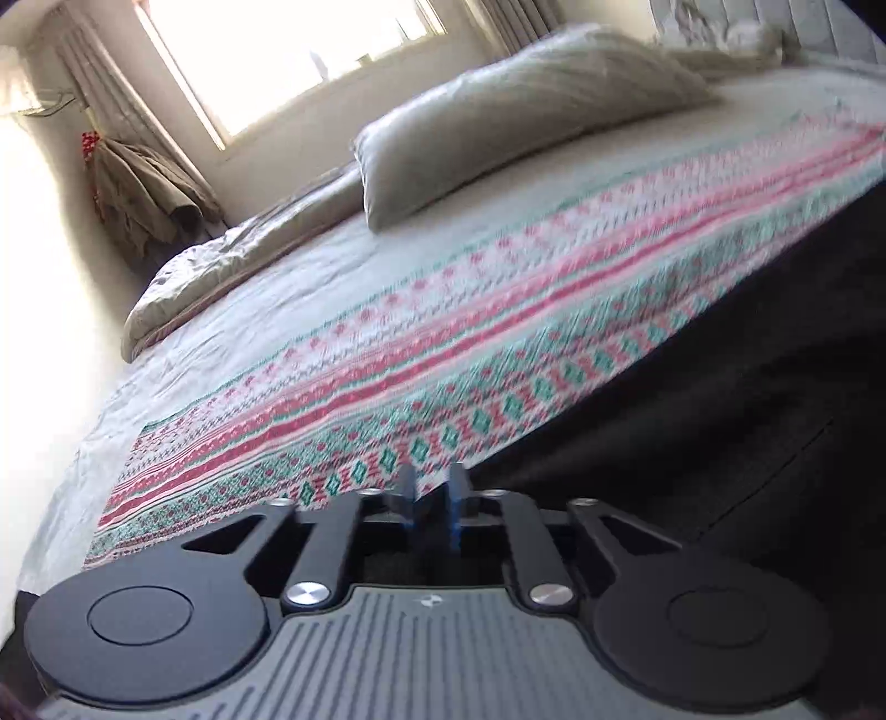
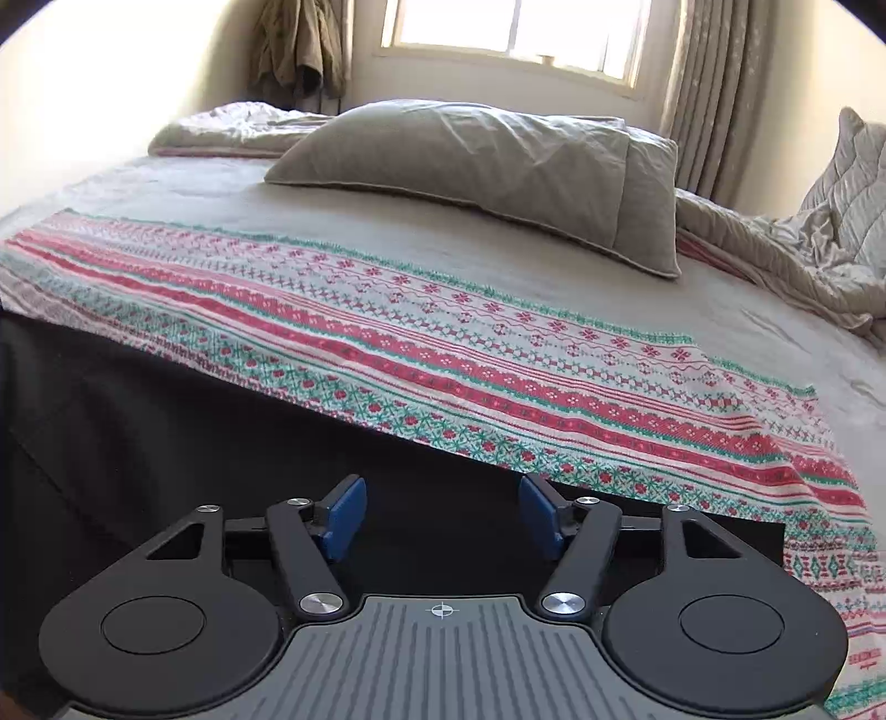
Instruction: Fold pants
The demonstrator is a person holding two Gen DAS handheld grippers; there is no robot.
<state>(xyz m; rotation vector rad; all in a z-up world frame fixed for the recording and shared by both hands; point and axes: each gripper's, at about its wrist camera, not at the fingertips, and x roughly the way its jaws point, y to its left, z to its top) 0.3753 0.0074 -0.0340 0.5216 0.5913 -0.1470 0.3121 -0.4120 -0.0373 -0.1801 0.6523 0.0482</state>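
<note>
Along the bed [image 2: 747, 310] edge: black pants [image 2: 166, 421] lay over the patterned blanket [image 2: 498, 354] — open room beyond.
Left hand-held gripper [image 1: 434, 501]: nearly closed, beside pants [image 1: 692, 432], gripping nothing.
Right hand-held gripper [image 2: 443, 515]: spread wide — over pants.

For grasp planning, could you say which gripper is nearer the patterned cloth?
Left gripper: tips at the cloth edge. Right gripper sits over black fabric, short of it.

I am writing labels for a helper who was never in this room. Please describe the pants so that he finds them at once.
Start at the bed below the window. In front of the grey pillow lies a patterned cloth; the black pants lie on its near edge. They alone are plain black.
</note>
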